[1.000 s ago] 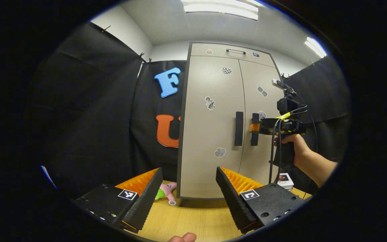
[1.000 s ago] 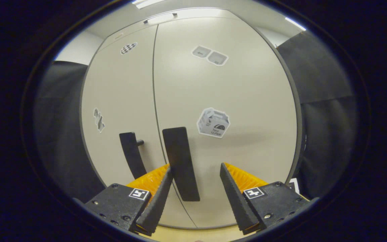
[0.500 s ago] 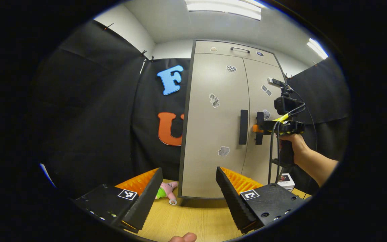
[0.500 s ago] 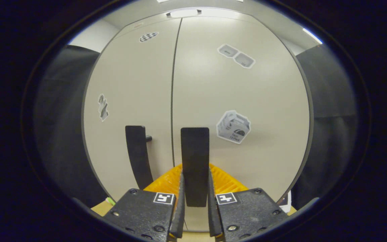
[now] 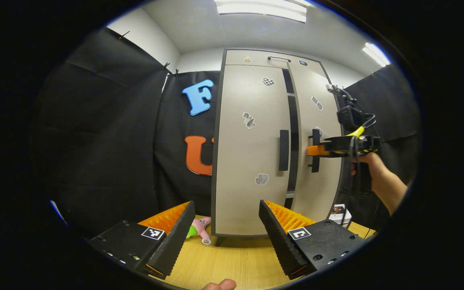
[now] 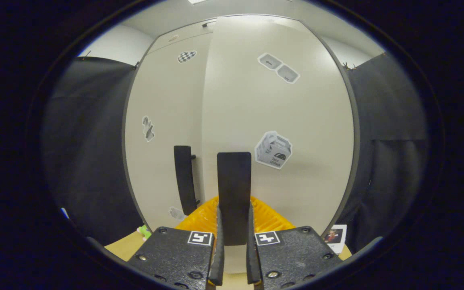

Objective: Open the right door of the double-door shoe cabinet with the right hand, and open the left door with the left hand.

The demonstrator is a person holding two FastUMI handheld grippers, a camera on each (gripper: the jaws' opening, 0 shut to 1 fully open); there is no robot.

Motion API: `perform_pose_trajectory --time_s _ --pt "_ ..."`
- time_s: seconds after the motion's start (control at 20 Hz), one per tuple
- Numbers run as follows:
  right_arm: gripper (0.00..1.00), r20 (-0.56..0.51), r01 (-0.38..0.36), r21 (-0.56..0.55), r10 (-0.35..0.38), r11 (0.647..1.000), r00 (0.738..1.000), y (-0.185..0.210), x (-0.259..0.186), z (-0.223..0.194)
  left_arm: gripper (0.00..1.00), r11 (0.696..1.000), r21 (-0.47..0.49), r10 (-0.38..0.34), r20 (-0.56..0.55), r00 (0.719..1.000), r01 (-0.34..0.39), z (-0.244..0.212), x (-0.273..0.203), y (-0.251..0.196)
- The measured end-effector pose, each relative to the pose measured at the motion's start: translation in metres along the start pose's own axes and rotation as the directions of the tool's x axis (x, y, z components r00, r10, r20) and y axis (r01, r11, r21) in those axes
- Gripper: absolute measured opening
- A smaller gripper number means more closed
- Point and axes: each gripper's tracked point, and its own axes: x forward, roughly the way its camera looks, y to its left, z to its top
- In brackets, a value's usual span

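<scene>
A tall beige double-door shoe cabinet point(image 5: 252, 141) stands on the wooden table. Its right door point(image 5: 316, 121) stands ajar, a dark gap showing between the two doors. In the right gripper view my right gripper point(image 6: 234, 225) is shut on the right door's black vertical handle point(image 6: 234, 189). From the left gripper view that same gripper point(image 5: 316, 150) shows held by a hand on the handle. The left door point(image 5: 252, 133) is closed, its black handle point(image 5: 283, 150) untouched. My left gripper point(image 5: 224, 225) hangs open well in front of the cabinet, nothing between its fingers.
A small plush toy point(image 5: 197, 230) lies on the wooden table point(image 5: 232, 262) at the cabinet's lower left corner. A small box point(image 5: 338, 212) sits by the cabinet's right foot. Black cloth walls close in on both sides. A top drawer handle point(image 5: 278, 59) sits above the doors.
My right gripper closed on the right door's handle and pulled; the right door has swung out a little, opening a dark gap. The left gripper stayed roughly in place.
</scene>
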Motion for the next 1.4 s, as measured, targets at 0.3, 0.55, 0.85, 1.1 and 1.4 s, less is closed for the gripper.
perform_pose_trajectory --time_s 0.3,0.55,0.85,1.1,1.4 --pt "0.25 -0.003 -0.007 -0.033 0.007 0.999 1.0 -0.04 -0.075 -0.007 0.95 1.0 0.008 -0.024 0.023 0.999 0.024 0.004 -0.001 -0.009" --pt "0.24 -0.007 0.089 -0.098 -0.09 0.991 0.996 -0.108 -0.135 -0.012 0.95 0.999 0.002 -0.05 0.028 0.998 0.05 0.005 0.008 -0.024" --pt "0.1 0.002 0.26 -0.078 -0.26 0.962 0.965 -0.195 -0.162 -0.016 0.95 0.995 -0.037 -0.095 0.028 0.995 0.096 0.005 0.018 -0.053" --pt "0.04 0.034 0.15 0.068 -0.153 0.986 0.988 -0.203 -0.145 -0.015 0.95 0.996 -0.009 -0.092 0.005 0.996 0.092 -0.003 0.014 -0.056" --pt "0.04 0.051 0.233 -0.021 -0.232 0.972 0.971 -0.197 -0.179 -0.017 0.95 0.999 0.013 -0.046 0.026 0.999 0.046 0.001 0.008 -0.042"
